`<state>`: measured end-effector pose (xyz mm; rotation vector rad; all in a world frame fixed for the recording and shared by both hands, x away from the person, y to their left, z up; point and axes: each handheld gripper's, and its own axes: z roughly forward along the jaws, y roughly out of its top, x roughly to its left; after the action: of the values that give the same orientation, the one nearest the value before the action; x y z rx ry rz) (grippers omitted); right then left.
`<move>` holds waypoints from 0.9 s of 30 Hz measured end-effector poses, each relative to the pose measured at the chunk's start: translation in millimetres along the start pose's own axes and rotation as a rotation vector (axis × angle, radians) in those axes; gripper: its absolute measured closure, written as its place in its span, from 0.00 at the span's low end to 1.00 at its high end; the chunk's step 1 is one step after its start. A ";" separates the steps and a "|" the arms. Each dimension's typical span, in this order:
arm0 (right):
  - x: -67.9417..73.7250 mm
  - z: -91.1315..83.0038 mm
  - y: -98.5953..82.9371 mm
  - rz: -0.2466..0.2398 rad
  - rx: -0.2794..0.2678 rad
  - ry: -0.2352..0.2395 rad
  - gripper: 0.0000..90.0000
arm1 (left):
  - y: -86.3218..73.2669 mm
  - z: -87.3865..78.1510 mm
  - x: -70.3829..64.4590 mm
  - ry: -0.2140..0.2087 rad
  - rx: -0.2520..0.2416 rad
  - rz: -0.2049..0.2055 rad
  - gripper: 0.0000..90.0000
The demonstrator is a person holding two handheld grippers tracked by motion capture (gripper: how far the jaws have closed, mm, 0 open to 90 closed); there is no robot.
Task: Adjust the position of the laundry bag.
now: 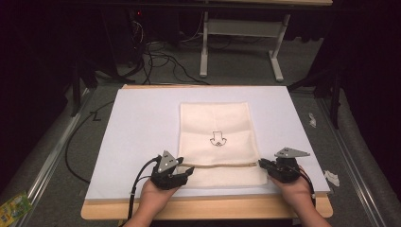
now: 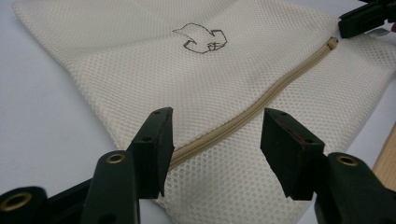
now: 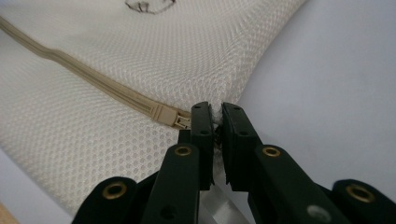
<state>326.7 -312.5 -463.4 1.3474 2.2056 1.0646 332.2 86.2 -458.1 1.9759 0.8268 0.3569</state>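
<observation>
A cream mesh bag (image 1: 215, 124) with a small dark logo (image 1: 218, 139) lies flat on the white board (image 1: 142, 123). Its beige zipper (image 1: 222, 165) runs across near the front edge. My left gripper (image 1: 189, 171) sits at the zipper's left end, open, its jaws straddling the zipper (image 2: 261, 100) just above the mesh (image 2: 140, 60); the gripper's midpoint is (image 2: 215, 130). My right gripper (image 1: 261, 164) is at the bag's right edge, shut (image 3: 215, 114) on a pinch of mesh beside the zipper pull (image 3: 175, 120). It also appears far off in the left gripper view (image 2: 362, 18).
The board rests on a wooden table (image 1: 203, 208). Paper scraps (image 1: 332, 178) lie off the board's right edge. A green packet (image 1: 12, 208) sits low at the left. Cables (image 1: 161, 59) and a white frame leg (image 1: 204, 42) stand on the floor behind.
</observation>
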 end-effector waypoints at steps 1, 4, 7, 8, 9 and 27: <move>-0.8 -4.9 2.1 0.004 -0.028 0.013 0.94 | 0.1 1.1 -0.9 -0.008 0.001 -0.006 0.48; -1.1 -8.2 4.3 0.001 -0.049 0.019 0.94 | 0.5 4.8 -2.5 -0.034 0.007 -0.041 0.46; -0.7 -9.2 5.3 -0.005 -0.053 0.019 0.94 | 1.7 8.0 -6.2 -0.043 0.006 -0.056 0.44; -0.8 -9.3 5.5 -0.010 -0.054 0.018 0.94 | 2.5 9.0 -7.6 -0.046 0.004 -0.062 0.44; -0.4 -9.5 5.9 -0.014 -0.056 0.019 0.94 | 3.2 9.9 -9.0 -0.047 0.004 -0.062 0.44; 1.6 -11.7 11.6 -0.043 -0.080 0.003 0.94 | 12.3 38.5 -36.5 -0.089 0.026 -0.004 0.44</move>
<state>325.7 -312.9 -446.9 1.2603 2.1602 1.1273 331.7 32.2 -464.9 1.9991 0.7825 0.2553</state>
